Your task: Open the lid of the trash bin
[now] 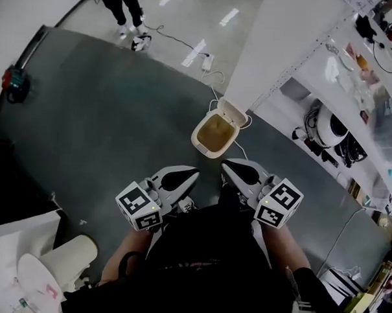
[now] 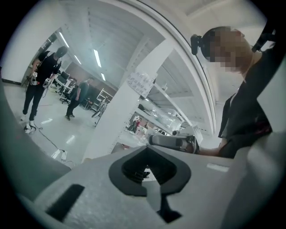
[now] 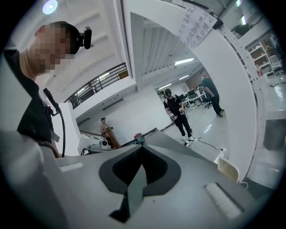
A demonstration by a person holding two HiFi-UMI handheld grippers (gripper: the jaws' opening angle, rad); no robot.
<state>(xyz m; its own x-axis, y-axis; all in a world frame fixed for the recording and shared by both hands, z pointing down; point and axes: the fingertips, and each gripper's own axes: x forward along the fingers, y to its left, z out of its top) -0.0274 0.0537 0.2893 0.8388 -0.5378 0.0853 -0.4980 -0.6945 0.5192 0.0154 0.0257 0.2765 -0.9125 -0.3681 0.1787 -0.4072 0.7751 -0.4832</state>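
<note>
The job looked finished to me. The small cream plastic trash bin stood with its mouth uncovered, a brownish inside showing, and its flat cream lid tipped up on the hinge at the bin's far edge. I saw nothing left to do on the lid itself. At most, I judged, the tools needed to be kept clear of it so it would not get knocked shut.

The bin sat on a dark grey floor mat, and a tall white square pillar rose from just behind it, on the lid side.

The left gripper, grey and white with a marker cube, hung on the near side of the bin, pulled in against my operator's dark shirt and well apart from the rim. The right gripper was level with it, also on the near side of the bin and slightly toward the pillar. Both pointed roughly at the bin without touching it.

In each gripper view the jaws were clenched tight together, with only a thin seam between them. Nothing was pinched in either pair. The bin itself did not appear in the left gripper view.
</note>
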